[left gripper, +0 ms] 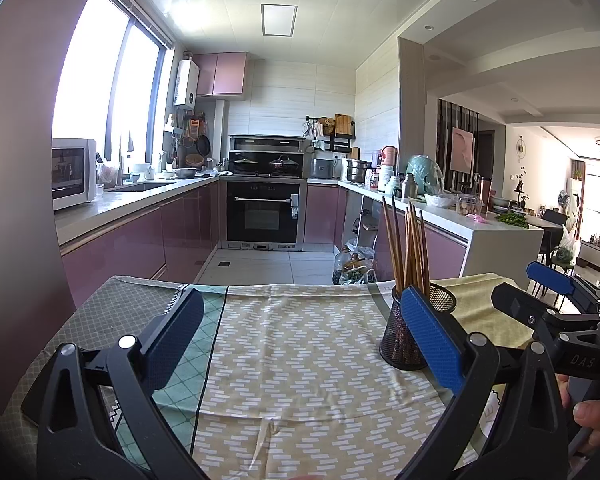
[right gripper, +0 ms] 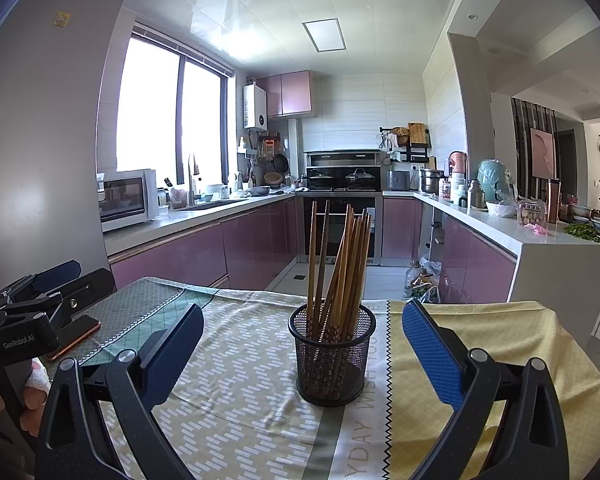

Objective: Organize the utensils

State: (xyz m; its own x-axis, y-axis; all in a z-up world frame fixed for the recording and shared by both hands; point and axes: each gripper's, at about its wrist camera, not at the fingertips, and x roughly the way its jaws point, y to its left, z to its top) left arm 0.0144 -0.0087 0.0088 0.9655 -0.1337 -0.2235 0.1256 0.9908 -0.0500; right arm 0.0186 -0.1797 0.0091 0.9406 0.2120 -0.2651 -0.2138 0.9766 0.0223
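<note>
A black mesh cup [right gripper: 332,364] stands upright on the patterned tablecloth [right gripper: 236,392], holding several wooden chopsticks [right gripper: 340,256] that lean against its rim. My right gripper [right gripper: 303,307] is open, its fingers spread wide on either side of the cup and a little short of it, touching nothing. In the left wrist view the mesh cup [left gripper: 400,340] sits partly behind my right-hand blue pad, with the chopsticks [left gripper: 408,248] rising above it. My left gripper [left gripper: 304,312] is open over bare cloth, left of the cup and empty. The right gripper [left gripper: 532,288] shows at the right edge.
A phone [right gripper: 74,336] lies on the cloth's left side, beside the left gripper [right gripper: 40,300]. The table's far edge [left gripper: 284,285] drops to the tiled kitchen floor. Pink cabinets, an oven and cluttered counters stand beyond. A person's fingers [left gripper: 592,416] hold the right handle.
</note>
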